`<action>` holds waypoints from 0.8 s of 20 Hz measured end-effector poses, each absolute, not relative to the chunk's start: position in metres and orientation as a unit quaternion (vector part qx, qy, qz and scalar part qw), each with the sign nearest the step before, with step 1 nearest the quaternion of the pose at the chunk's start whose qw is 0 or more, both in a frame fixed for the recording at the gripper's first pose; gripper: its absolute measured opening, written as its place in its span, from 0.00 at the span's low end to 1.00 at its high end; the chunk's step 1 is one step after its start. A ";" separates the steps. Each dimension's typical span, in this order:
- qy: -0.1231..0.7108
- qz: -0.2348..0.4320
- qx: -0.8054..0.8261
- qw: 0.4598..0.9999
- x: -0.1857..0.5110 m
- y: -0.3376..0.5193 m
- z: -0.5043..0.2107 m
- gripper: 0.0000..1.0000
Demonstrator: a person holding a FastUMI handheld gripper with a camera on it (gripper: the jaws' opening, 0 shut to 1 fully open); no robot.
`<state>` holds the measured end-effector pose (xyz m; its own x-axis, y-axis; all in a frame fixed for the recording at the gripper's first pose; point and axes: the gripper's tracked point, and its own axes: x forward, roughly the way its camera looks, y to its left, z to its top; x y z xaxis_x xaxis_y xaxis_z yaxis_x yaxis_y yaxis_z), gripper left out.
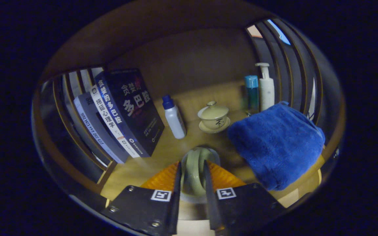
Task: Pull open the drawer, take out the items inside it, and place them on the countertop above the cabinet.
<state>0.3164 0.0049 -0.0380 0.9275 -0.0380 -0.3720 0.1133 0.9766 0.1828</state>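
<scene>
- Wooden countertop [162,154] stretches ahead of you, closed in by a wood back panel and slatted sides.
- Your gripper [191,170] holds a pale green glazed cup [194,167]; both fingers press on its rounded body, jaws nearly together.
- That cup looks glossy and smooth, and sits low over the countertop's near edge, though you cannot tell whether it touches.
- Beyond your fingers stands a cream lidded tea bowl [214,116] on its saucer.
- Left of it a white bottle with blue cap [174,117] leans beside slanting books [123,114].
- To your right lies a folded blue towel [276,144], with a teal bottle [251,93] and white pump bottle [266,87] behind it.
</scene>
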 end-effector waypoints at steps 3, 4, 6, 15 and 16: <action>0.172 -0.037 0.099 0.979 0.281 0.011 -0.022 0.68; 0.170 -0.037 0.097 0.980 0.269 0.012 -0.018 0.77; 0.165 -0.036 0.091 0.981 0.245 0.012 -0.009 0.87; 0.133 -0.025 0.076 0.988 0.110 0.011 0.039 0.99; 0.127 -0.022 0.067 0.989 0.094 0.012 0.044 0.99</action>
<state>0.0941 0.0118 0.0443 0.9670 -0.0271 -0.2533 0.0608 0.9902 0.1261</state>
